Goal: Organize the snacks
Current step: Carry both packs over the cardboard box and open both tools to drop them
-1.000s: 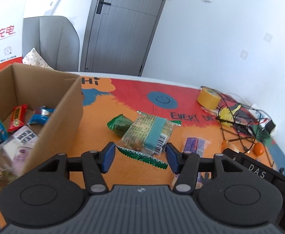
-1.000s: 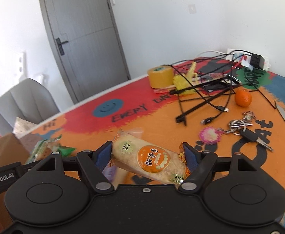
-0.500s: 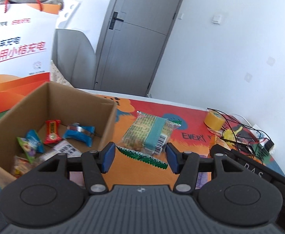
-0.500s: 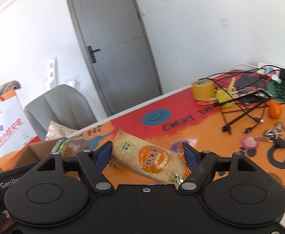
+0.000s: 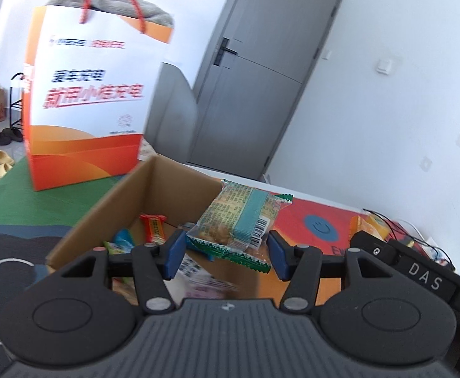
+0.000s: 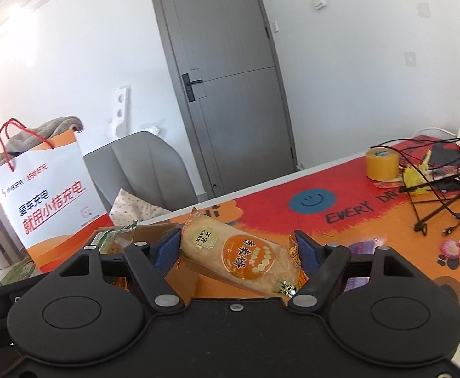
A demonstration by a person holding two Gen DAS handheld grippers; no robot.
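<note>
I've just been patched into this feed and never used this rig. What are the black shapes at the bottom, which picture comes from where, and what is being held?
The black shapes are two hand-held grippers, each carrying its own camera that looks along its fingers. In the left wrist view, the left gripper is shut on a green snack packet above an open cardboard box with snacks in it. In the right wrist view, the right gripper is shut on a rice cracker packet. On the colourful table mat lie a tape roll and cables.
</note>
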